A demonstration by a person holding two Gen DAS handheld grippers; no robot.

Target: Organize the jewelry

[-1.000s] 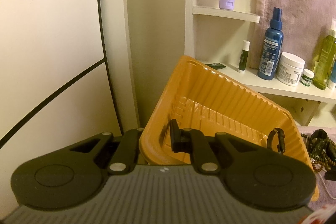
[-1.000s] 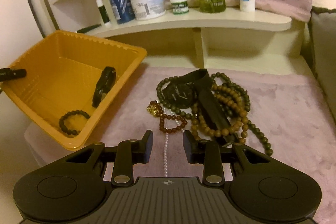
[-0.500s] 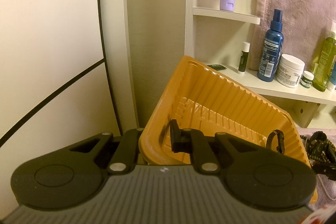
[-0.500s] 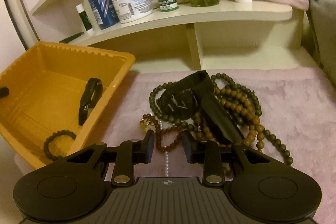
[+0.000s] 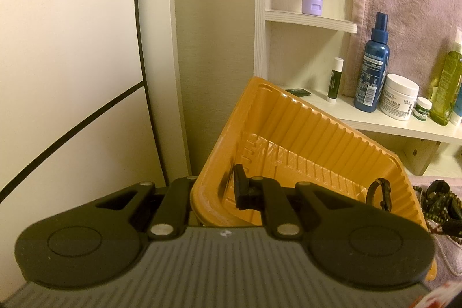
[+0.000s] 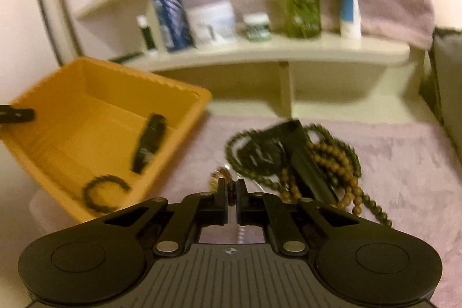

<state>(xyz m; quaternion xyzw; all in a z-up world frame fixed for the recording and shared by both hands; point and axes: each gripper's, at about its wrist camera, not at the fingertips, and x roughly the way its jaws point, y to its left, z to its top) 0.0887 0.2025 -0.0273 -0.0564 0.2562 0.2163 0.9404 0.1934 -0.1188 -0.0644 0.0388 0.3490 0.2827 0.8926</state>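
A pink cloth (image 6: 404, 158) lies bare on its right side. At its left edge an orange bin (image 6: 184, 94) sits tilted, the left gripper (image 5: 215, 189) clamped on its near wall. The right gripper (image 6: 231, 189) has just closed, pinching a reddish bead strand (image 6: 231, 188) at the jewelry pile (image 6: 303, 158).

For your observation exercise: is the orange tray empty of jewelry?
No: the orange tray holds a black bead bracelet and a black band.

Right-wrist view motion-blurred; bead pile (image 6: 300, 163) smeared; left claw's outer finger hidden behind tray (image 5: 303, 134).
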